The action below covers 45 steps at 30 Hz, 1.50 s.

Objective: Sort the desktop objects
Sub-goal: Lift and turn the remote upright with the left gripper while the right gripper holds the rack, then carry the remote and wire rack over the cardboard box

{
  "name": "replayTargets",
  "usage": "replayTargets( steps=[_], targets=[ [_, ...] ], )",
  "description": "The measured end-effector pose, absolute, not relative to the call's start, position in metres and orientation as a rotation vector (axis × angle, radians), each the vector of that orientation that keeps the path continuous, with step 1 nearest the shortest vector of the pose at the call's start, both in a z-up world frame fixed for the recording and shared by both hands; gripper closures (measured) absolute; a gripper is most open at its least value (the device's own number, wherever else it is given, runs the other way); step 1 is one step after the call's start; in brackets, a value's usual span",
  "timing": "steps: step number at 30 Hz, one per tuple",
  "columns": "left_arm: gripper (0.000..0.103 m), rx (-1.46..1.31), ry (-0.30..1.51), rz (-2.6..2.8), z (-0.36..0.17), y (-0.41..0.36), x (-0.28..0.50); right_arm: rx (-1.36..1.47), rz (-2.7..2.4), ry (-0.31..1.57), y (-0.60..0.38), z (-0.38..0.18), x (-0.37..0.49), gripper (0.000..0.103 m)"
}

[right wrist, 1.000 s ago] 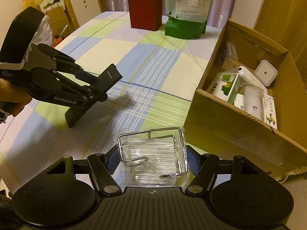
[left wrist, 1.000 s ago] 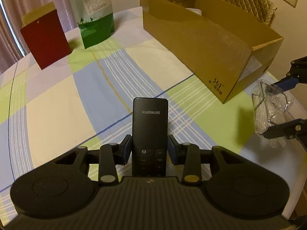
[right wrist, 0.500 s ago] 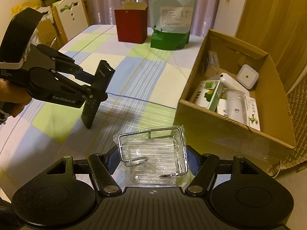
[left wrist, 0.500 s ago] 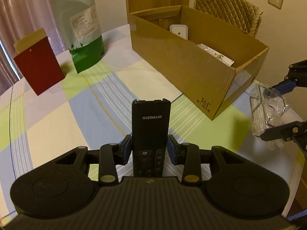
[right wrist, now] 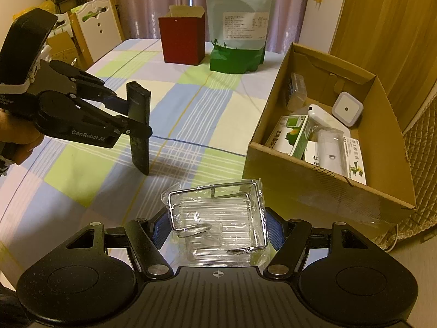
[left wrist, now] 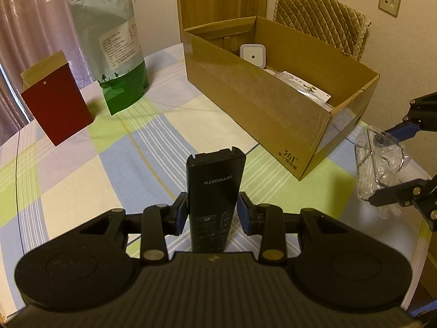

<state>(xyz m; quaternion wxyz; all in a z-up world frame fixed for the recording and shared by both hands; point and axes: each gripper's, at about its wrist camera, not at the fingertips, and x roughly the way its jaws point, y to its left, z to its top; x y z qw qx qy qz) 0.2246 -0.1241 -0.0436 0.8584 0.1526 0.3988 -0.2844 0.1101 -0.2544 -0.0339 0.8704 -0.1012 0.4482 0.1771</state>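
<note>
In the left wrist view, the left gripper (left wrist: 213,216) clamped a black remote (left wrist: 214,191) at lower centre, standing up above the checked worktop (left wrist: 82,180). The open cardboard box (left wrist: 262,101) sat at upper right, the red box (left wrist: 56,106) and green pouch (left wrist: 114,63) at upper left.

In the right wrist view, the right gripper (right wrist: 215,229) squeezed a plastic-wrapped wire rack (right wrist: 218,224) at lower centre, just left of the cardboard box's near corner. The left gripper held the remote upright at middle left, its lower end close to the worktop.
</note>
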Motion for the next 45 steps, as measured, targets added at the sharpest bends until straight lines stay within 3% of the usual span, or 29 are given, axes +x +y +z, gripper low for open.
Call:
replayTargets(
  steps=[17,18,20,45],
  targets=[
    [0.074,0.312,0.838,-0.627,-0.038,-0.103,0.202,-0.221,0.398,0.934,-0.244,-0.039,0.114,0.034],
    [0.087,0.313,0.834,-0.626,-0.037,-0.103,0.201,-0.222,0.399,0.934,-0.243,-0.039,0.114,0.034],
    [0.093,0.311,0.831,-0.627,-0.036,-0.101,0.199,-0.222,0.401,0.933,-0.241,-0.039,0.114,0.034],
    [0.094,0.336,0.742,-0.700,-0.002,-0.128,0.213,-0.230,0.357,0.872,-0.250,-0.014,0.108,0.034]
  ],
)
